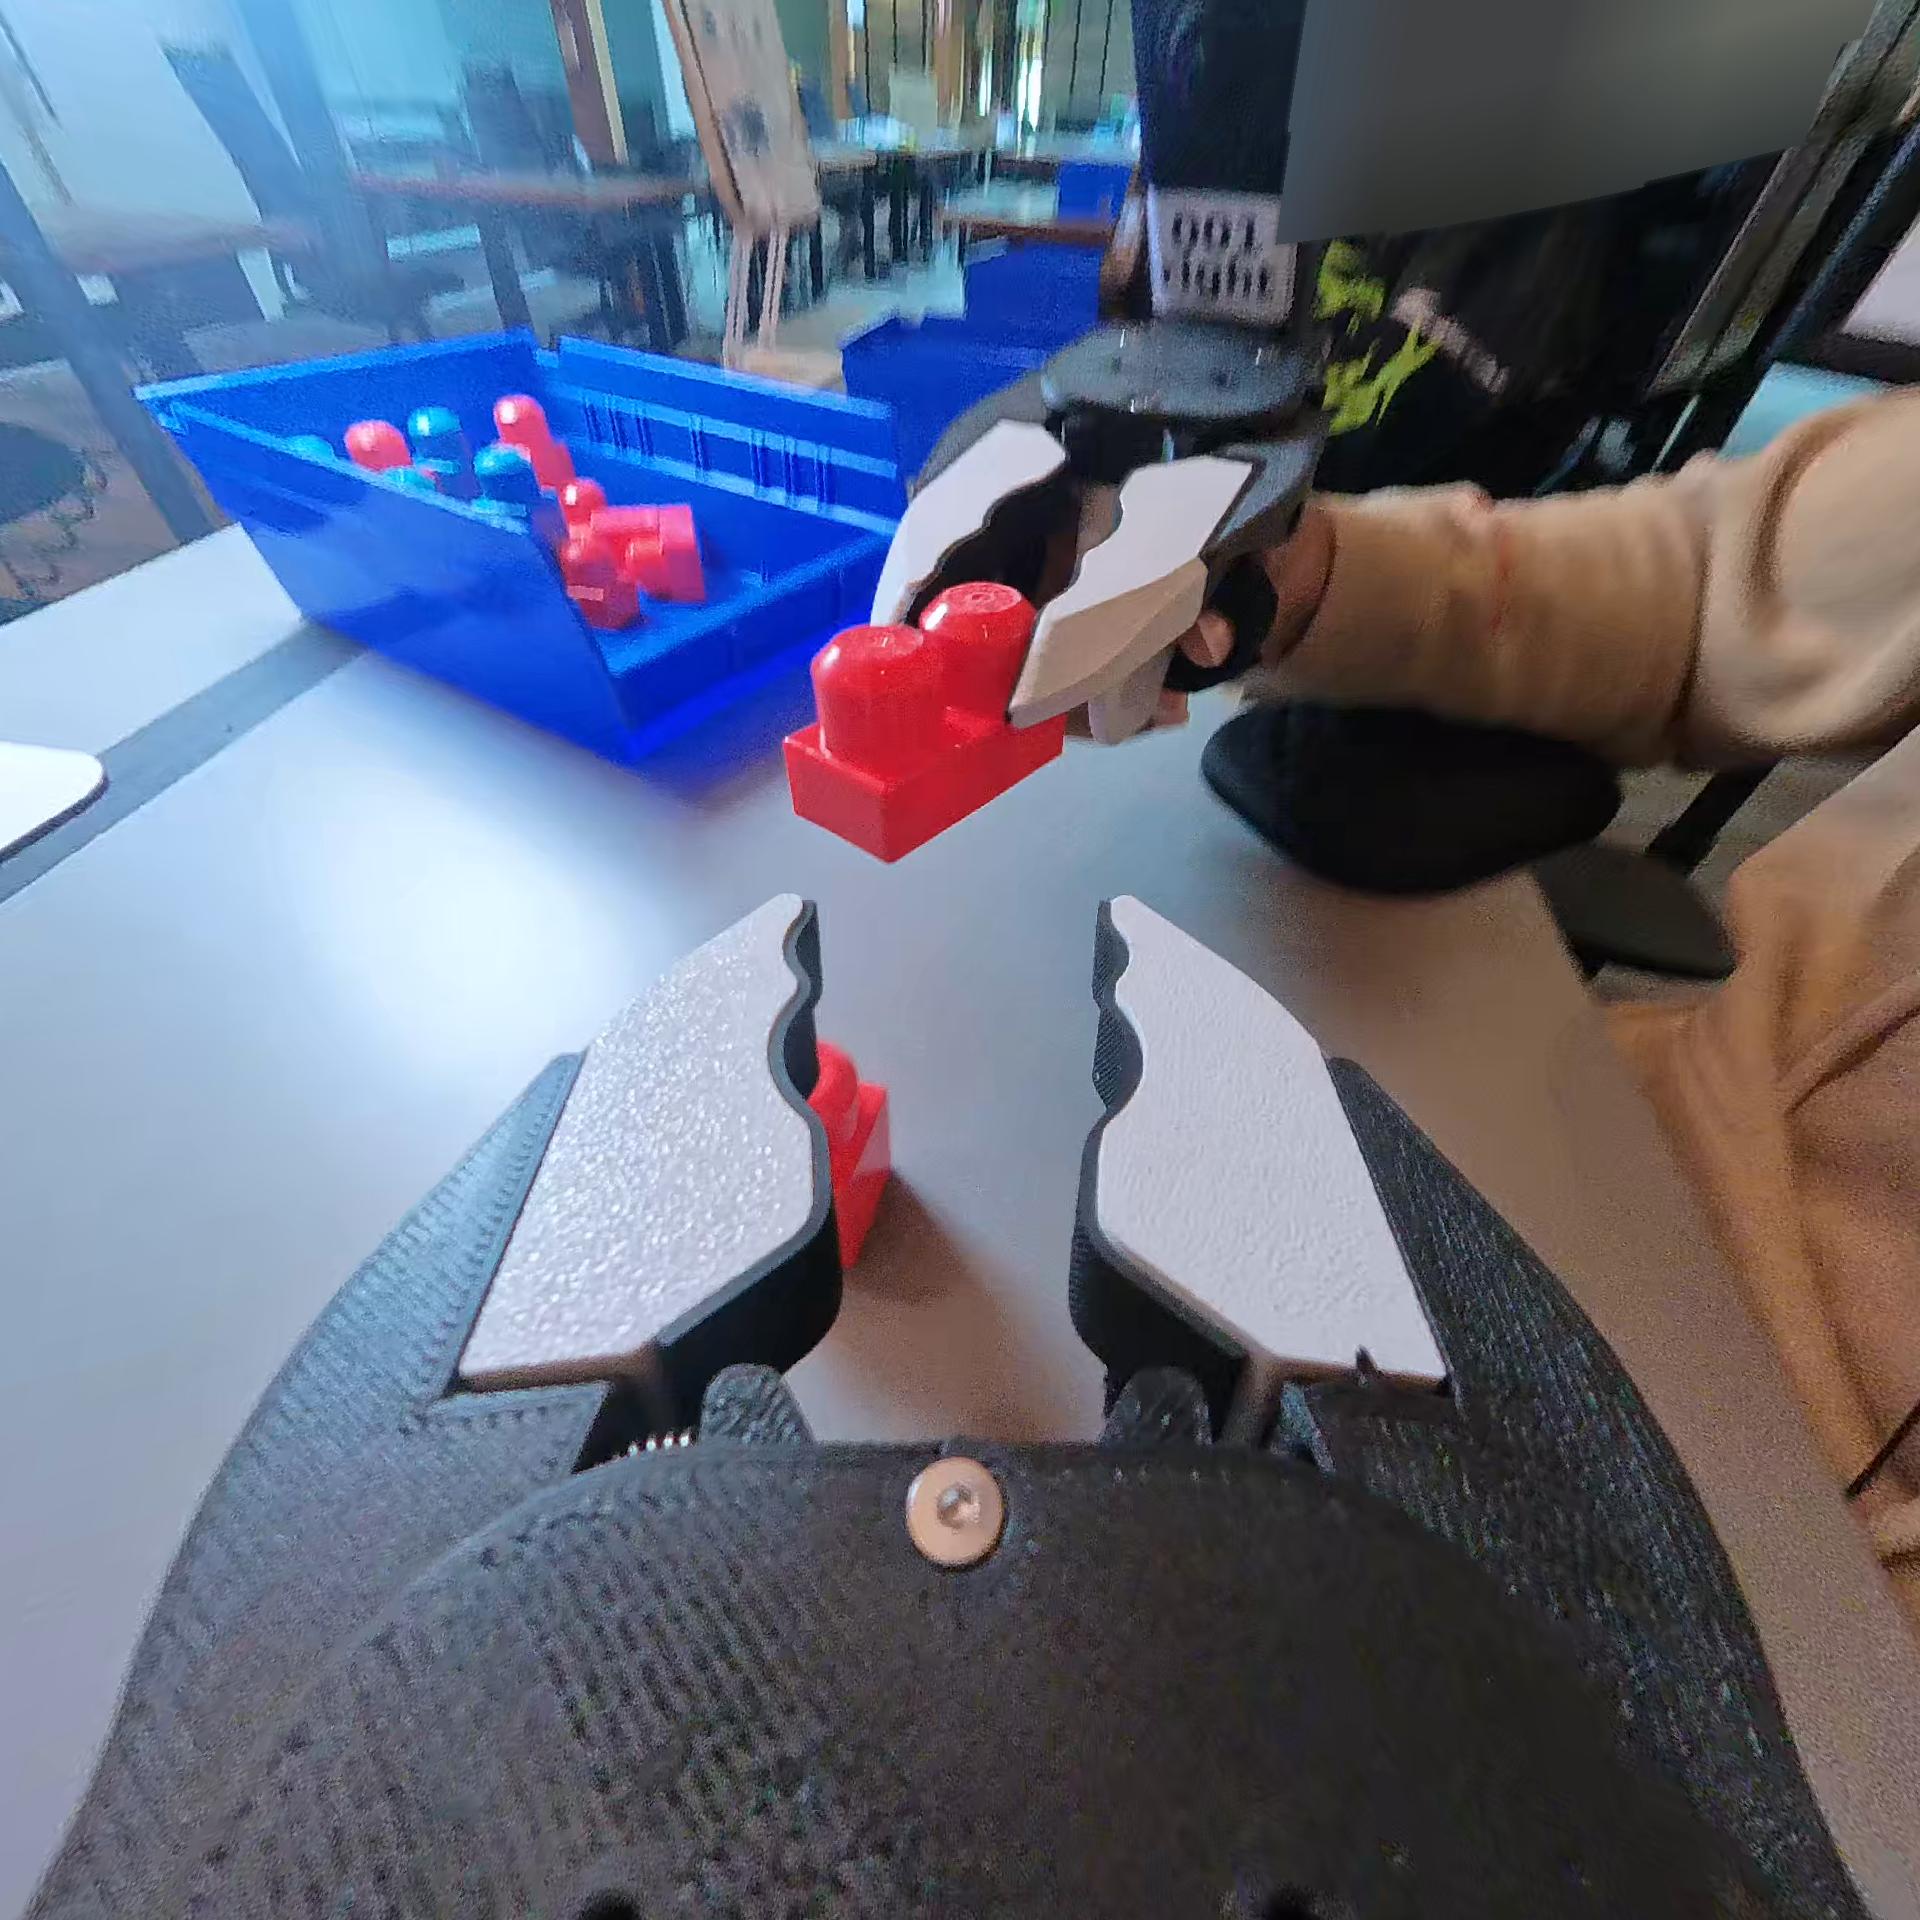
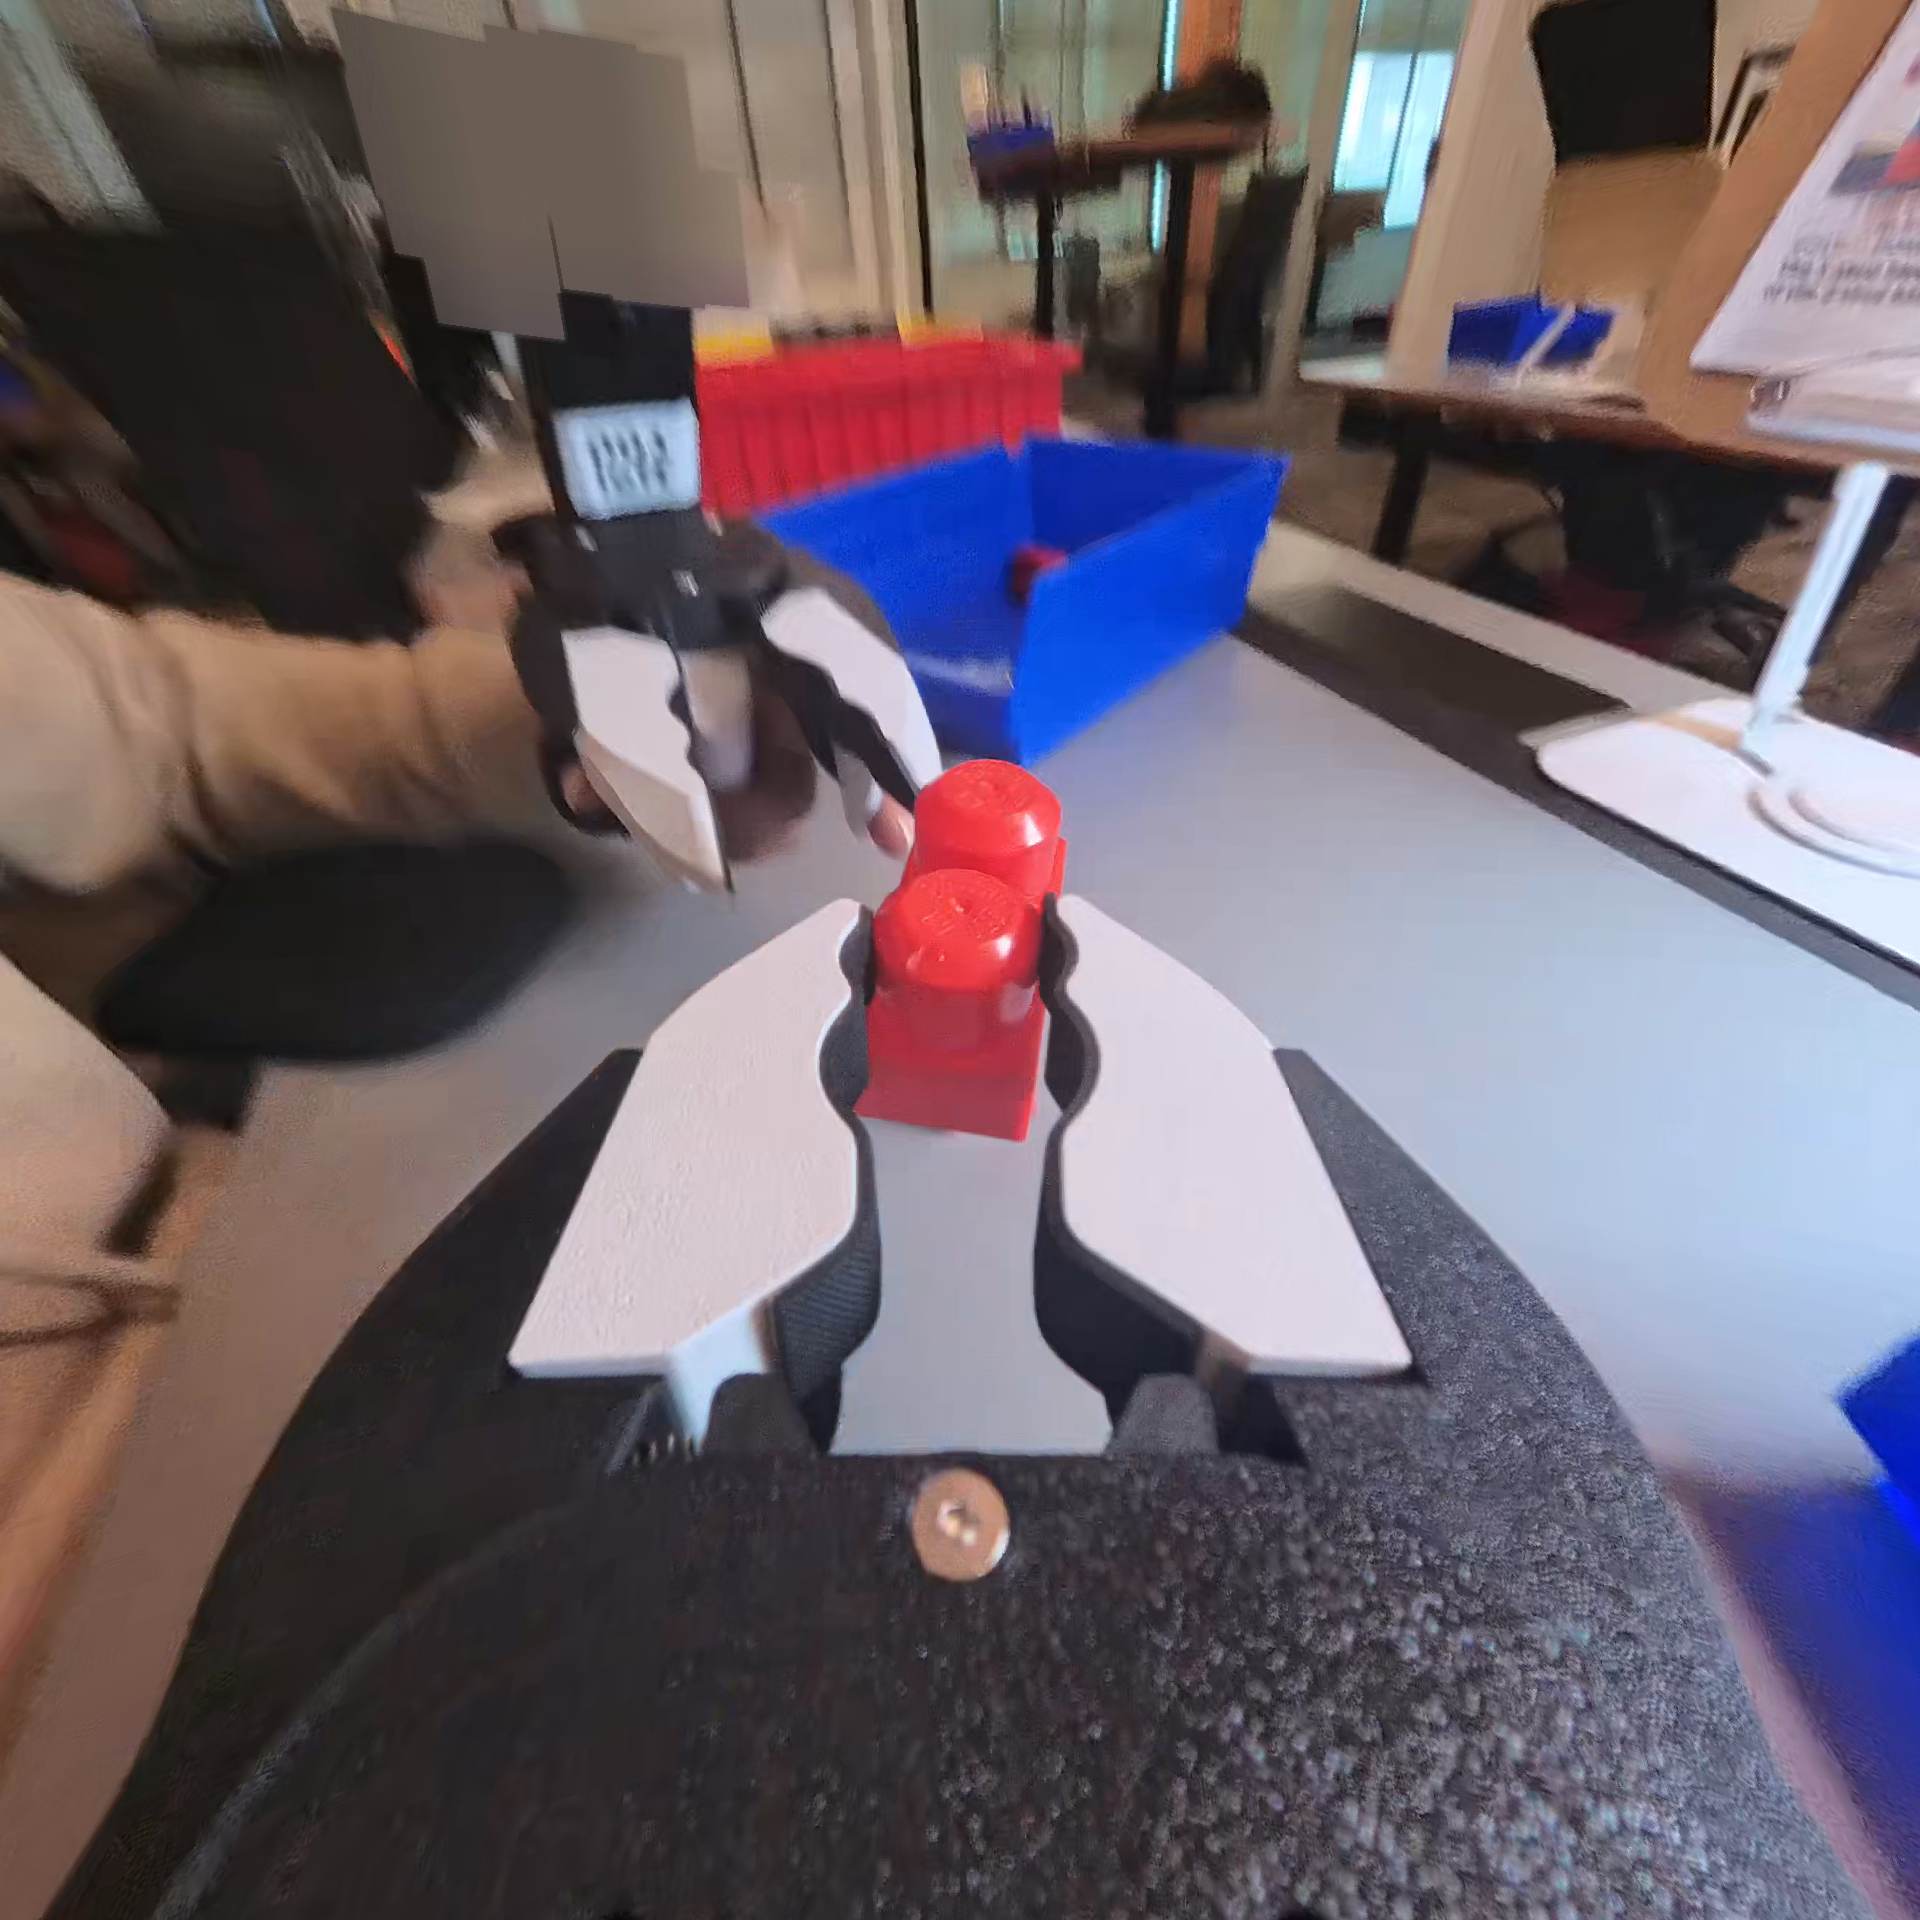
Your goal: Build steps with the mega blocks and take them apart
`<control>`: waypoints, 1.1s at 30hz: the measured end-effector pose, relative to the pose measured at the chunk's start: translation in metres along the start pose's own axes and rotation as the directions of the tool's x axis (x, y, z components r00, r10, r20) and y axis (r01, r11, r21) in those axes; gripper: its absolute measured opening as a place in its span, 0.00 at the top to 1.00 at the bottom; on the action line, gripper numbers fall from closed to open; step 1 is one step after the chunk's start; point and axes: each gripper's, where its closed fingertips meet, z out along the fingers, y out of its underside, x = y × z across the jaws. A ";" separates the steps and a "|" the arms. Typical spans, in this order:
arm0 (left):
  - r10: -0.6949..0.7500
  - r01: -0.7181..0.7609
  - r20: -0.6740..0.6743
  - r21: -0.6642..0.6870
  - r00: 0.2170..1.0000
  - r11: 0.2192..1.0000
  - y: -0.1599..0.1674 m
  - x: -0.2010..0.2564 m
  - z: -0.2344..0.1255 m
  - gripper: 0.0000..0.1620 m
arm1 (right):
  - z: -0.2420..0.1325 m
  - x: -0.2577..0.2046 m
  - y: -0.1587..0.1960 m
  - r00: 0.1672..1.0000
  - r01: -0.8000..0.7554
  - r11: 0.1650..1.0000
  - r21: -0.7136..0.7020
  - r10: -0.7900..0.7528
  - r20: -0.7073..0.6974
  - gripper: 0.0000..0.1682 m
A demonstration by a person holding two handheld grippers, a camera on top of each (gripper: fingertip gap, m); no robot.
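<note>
My right gripper (image 2: 956, 920) is shut on the near stud of a red two-stud block (image 2: 951, 997). In the left wrist view the right gripper (image 1: 977, 649) holds that block (image 1: 914, 758) tilted a little above the grey table (image 1: 364, 987). My left gripper (image 1: 956, 925) is open and empty, low over the table. A second red block (image 1: 857, 1153) stands on the table between its jaws, next to the left finger, which partly hides it. The left gripper (image 2: 800, 831) also shows open in the right wrist view.
A blue bin (image 1: 436, 603) holding several red and blue blocks stands at the back of the table; it also shows in the right wrist view (image 2: 1132, 592). A red crate (image 2: 883, 416) stands behind it. A white lamp base (image 2: 1714, 800) is at the right. A black chair seat (image 1: 1403, 800) lies past the table edge. Some 6 cm of space lies between my two pairs of fingers.
</note>
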 end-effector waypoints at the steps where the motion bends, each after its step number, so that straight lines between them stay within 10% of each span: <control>1: -0.018 0.019 -0.010 0.034 1.000 0.999 -0.006 0.002 -0.001 0.69 | 0.000 -0.005 -0.010 0.999 -0.030 0.998 0.056 0.029 0.021 0.82; 8: -0.230 0.274 -0.200 0.231 0.953 0.934 -0.037 0.013 -0.012 0.69 | 0.005 -0.038 -0.050 0.969 -0.197 0.918 0.345 0.129 0.210 0.82; 17: -0.254 0.355 -0.327 0.299 0.910 0.886 -0.052 0.025 -0.024 0.77 | 0.026 -0.058 -0.056 0.950 -0.221 0.903 0.368 0.115 0.289 0.82; 28: -0.206 0.265 -0.242 0.247 0.948 0.932 -0.042 0.014 -0.029 0.78 | 0.041 -0.050 -0.029 0.963 -0.122 0.976 0.179 0.073 0.259 0.80; 33: -0.051 0.053 -0.013 0.136 0.999 0.989 -0.030 -0.012 -0.043 0.78 | 0.047 -0.015 0.011 0.987 0.052 0.986 -0.159 -0.026 0.161 0.70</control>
